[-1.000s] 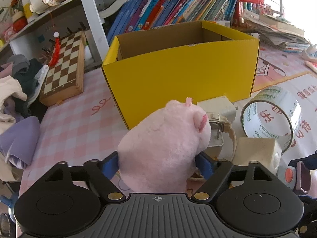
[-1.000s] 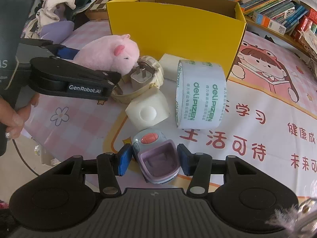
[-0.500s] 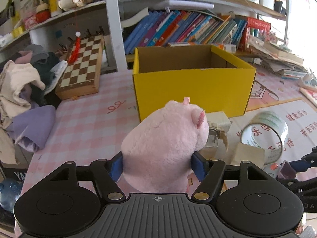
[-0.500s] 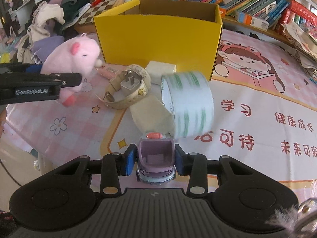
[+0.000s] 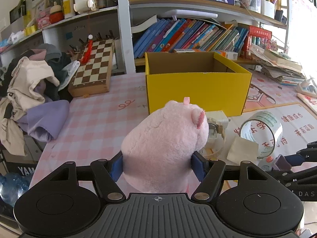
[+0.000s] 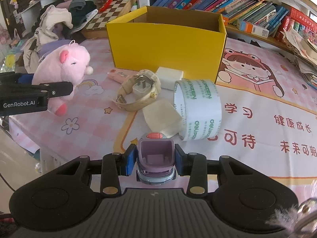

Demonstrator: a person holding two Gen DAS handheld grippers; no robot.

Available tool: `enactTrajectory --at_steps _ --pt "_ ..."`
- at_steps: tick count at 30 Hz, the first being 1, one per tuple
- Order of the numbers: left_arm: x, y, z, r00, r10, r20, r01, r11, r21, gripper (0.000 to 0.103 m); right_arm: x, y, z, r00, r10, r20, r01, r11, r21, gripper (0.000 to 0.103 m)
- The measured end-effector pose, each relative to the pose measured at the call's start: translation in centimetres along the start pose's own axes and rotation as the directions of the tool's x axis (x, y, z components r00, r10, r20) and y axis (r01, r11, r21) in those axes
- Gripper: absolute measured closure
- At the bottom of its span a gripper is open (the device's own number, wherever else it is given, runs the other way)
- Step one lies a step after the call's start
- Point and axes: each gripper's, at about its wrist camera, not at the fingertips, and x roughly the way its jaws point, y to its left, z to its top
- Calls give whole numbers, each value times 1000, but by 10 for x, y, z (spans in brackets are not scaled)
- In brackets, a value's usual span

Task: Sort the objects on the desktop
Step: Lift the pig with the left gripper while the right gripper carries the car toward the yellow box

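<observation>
Squeezing a fuzzy pink plush pig (image 5: 165, 144) between the blue pads of the left gripper (image 5: 157, 166), bottom center of the left wrist view, lifted clear of the checked tablecloth (image 5: 95, 123). Clamped in the right gripper (image 6: 155, 161): a glossy purple-and-grey toy car (image 6: 155, 158), low center. Sitting mid-frame, a smooth roll of clear tape (image 6: 198, 107), a worn beige watch (image 6: 138, 91). Behind them, boxy yellow cardboard box (image 6: 168, 49), open-topped.
</observation>
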Motion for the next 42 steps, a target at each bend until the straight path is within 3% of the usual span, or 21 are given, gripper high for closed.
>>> enactTrajectory --at_steps 25,42 --pt "-40 -10 2 992 4 127 -16 995 99 34 -36 11 11 987 -25 157 31 999 -36 66" --pt "-32 -15 35 979 29 202 -60 987 151 34 -31 -5 64 972 19 233 -5 998 -63 66"
